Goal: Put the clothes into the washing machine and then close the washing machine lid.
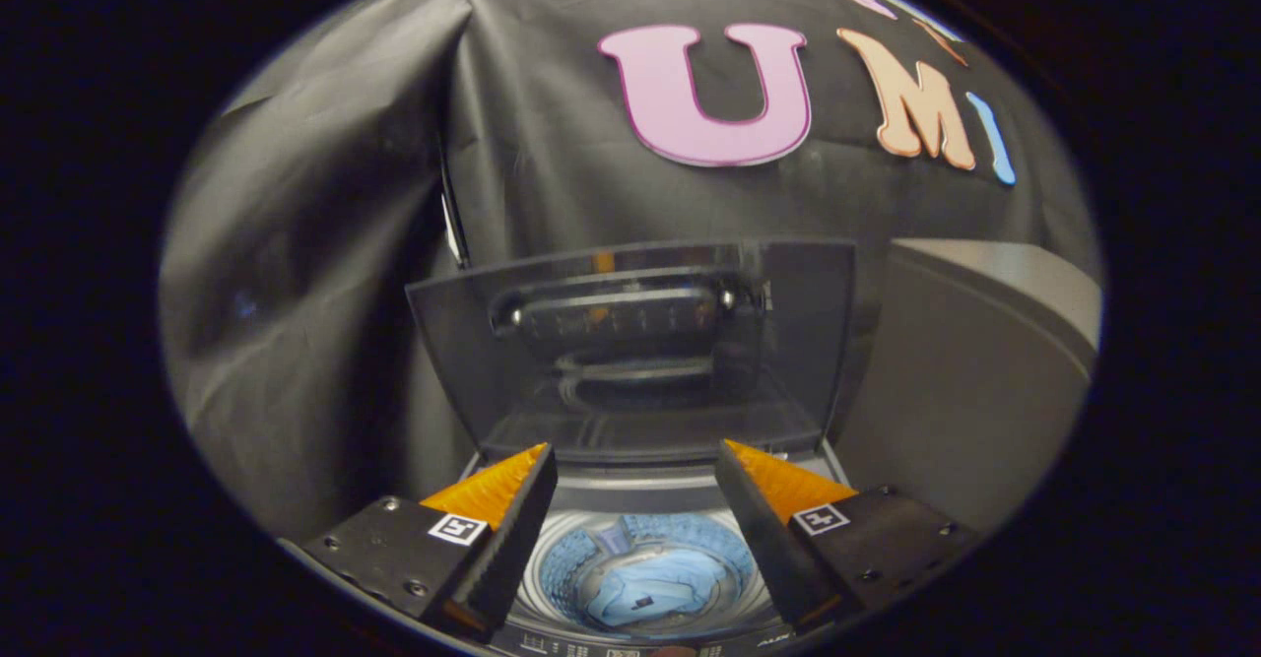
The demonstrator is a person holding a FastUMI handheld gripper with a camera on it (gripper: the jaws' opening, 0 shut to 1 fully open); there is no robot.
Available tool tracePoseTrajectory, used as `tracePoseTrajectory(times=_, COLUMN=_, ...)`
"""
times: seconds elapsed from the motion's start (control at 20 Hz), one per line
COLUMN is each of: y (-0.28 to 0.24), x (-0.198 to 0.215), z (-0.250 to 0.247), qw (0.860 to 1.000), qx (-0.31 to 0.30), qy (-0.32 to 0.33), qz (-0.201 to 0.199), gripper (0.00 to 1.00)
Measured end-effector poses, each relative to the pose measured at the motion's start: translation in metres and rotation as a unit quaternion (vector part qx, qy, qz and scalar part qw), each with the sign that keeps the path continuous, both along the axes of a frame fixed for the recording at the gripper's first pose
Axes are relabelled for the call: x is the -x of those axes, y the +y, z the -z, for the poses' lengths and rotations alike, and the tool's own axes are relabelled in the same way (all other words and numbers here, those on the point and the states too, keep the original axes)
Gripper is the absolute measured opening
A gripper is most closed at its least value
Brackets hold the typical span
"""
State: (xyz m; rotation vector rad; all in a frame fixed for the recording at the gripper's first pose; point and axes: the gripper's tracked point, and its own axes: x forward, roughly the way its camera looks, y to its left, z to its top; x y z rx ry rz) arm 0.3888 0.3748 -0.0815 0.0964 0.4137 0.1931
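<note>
clothes (650,578) lie down in the drum (562,578) of the washing machine (640,490), a pale blue bundle settled at the bottom, seen in the gap between your fingers. from the gripper view your gripper (635,475) hangs above the machine's mouth with its fingers spread wide and nothing held between them, so your load looks to be dropped already. just ahead of the fingers stands the lid (630,342), a dark see-through panel tipped up and back from its rear hinge, with its handle (616,317) across the upper part facing you. it stands open so the drum is free to fill. beside the machine rises a grey cabinet (965,371). you likely have the closing left: reach for the lid's top edge and bring it forward and down.
</note>
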Motion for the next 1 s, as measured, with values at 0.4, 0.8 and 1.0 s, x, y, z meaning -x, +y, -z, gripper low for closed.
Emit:
tracePoseTrajectory(times=0.4, y=0.019, x=-0.064, z=-0.066, qw=0.997, qx=0.006, qy=-0.076, qz=-0.002, gripper=0.97)
tracePoseTrajectory(times=0.8, y=0.020, x=-0.136, z=-0.080, qw=0.992, qx=0.020, qy=-0.121, qz=0.027, gripper=0.96)
tracePoseTrajectory(times=1.0, y=0.023, x=-0.157, z=-0.065, qw=0.993, qx=0.026, qy=-0.111, qz=0.032, gripper=0.96)
